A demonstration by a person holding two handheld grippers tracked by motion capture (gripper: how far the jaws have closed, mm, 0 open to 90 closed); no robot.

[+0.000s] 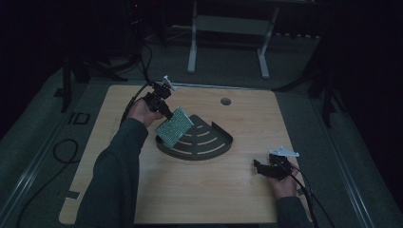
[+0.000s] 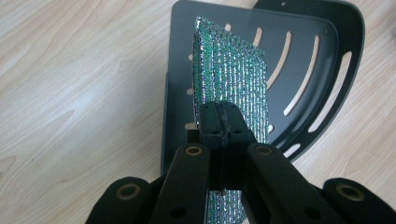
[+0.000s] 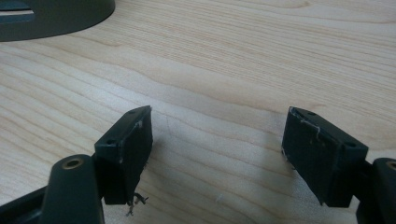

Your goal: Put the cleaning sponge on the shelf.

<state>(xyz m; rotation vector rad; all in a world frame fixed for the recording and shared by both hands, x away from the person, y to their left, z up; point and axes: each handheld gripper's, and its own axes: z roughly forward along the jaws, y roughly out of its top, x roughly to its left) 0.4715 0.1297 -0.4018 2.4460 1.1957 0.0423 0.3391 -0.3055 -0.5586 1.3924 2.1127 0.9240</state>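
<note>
While left gripper [image 2: 223,122] pinches sponge [image 2: 233,79] by one short end, sponge's long axis slants down over rack [image 1: 216,142], above its left edge near table [image 1: 190,194] centre. Right gripper [image 3: 217,154], jaws spread, empty, sits well apart by table's right edge.

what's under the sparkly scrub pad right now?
The scrub pad, pinched in the left gripper, hangs over the dark slotted corner tray. Slots show beside it; the tray floor directly behind it is covered.
</note>
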